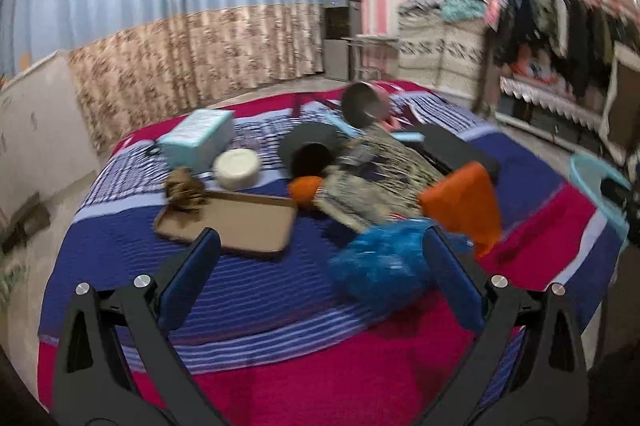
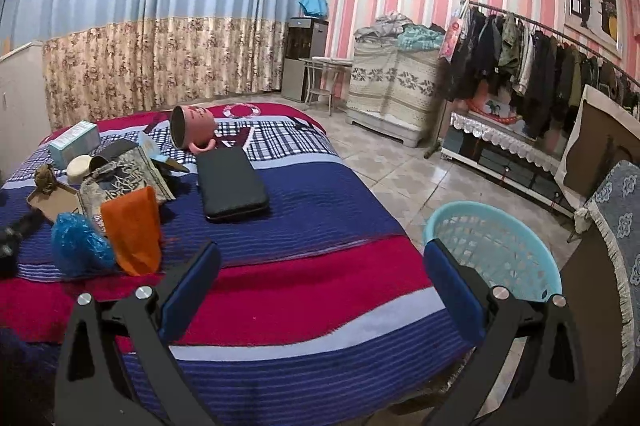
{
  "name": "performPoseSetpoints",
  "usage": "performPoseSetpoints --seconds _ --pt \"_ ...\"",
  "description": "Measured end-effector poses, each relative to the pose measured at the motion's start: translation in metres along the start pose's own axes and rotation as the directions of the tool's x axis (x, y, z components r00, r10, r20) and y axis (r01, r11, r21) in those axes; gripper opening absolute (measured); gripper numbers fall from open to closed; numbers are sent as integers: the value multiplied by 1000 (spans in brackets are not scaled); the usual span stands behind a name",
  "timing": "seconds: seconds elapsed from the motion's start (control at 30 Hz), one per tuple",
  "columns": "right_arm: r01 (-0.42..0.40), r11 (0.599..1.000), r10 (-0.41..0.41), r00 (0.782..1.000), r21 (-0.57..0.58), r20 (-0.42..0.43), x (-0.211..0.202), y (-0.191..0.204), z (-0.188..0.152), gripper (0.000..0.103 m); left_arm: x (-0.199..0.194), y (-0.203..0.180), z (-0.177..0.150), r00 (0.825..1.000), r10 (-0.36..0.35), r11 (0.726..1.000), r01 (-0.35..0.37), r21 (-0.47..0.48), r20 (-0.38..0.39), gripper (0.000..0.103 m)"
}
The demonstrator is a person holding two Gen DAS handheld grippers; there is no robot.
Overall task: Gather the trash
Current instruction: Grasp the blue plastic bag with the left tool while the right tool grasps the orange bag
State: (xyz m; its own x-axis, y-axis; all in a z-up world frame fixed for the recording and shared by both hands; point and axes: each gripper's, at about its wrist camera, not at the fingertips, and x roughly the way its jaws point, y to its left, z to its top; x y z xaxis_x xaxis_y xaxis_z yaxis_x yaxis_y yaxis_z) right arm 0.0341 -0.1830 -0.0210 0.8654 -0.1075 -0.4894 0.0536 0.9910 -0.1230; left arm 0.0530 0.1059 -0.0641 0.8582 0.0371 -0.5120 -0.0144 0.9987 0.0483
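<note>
Both the left tongs [image 1: 320, 246] and right tongs [image 2: 320, 258] gape released, so the crumpled blue plastic bag [image 1: 380, 262] may squirm sideways from a shallow pinch.

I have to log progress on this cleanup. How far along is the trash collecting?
Nothing looks done: what shows of the light blue basket on the floor beside the bed looks empty. In hand: nothing; the left gripper and right gripper are both open. Left: the crumpled blue plastic bag, orange bag, patterned bag and brown wad on the cardboard tray.
</note>
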Motion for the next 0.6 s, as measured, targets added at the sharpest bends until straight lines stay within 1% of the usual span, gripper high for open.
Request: performPoseSetpoints --seconds 0.07,0.13,0.2,0.23,0.27,0.3,0.33,0.37,0.43,0.6 --pt "2 1000 -2 1000 8 -12 2 -2 -1 99 5 -18 -1 1000 -23 999 23 41 -6 97" --pt "-3 1000 3 1000 16 -19 3 -2 -1 99 11 -33 -2 999 -43 996 45 78 -29 88" --pt "-15 1000 16 1000 13 -26 6 1 0 99 21 -38 -2 995 -69 993 76 91 -71 63" --pt "-24 1000 24 999 7 -28 8 4 0 99 28 -40 -4 991 -84 991 94 91 -105 56" --pt "-38 999 38 999 -1 -32 10 8 1 99 34 -39 -5 987 -94 990 106 88 -131 42" --pt "-51 999 50 998 -11 -40 12 12 1 99 36 -38 -7 985 -99 990 112 84 -142 35" --pt "-62 998 61 997 -23 -47 15 17 2 99 34 -34 -8 984 -113 990 124 72 -141 35" --pt "-75 997 73 996 -34 -49 16 21 1 99 32 -30 -8 983 -122 990 131 61 -134 32" --pt "-110 992 107 993 -56 -51 19 32 4 99 20 -17 -5 986 -133 990 137 33 -104 30" --pt "-190 977 185 981 -97 -54 27 64 15 99 -10 21 9 995 -99 995 98 -19 -32 29"
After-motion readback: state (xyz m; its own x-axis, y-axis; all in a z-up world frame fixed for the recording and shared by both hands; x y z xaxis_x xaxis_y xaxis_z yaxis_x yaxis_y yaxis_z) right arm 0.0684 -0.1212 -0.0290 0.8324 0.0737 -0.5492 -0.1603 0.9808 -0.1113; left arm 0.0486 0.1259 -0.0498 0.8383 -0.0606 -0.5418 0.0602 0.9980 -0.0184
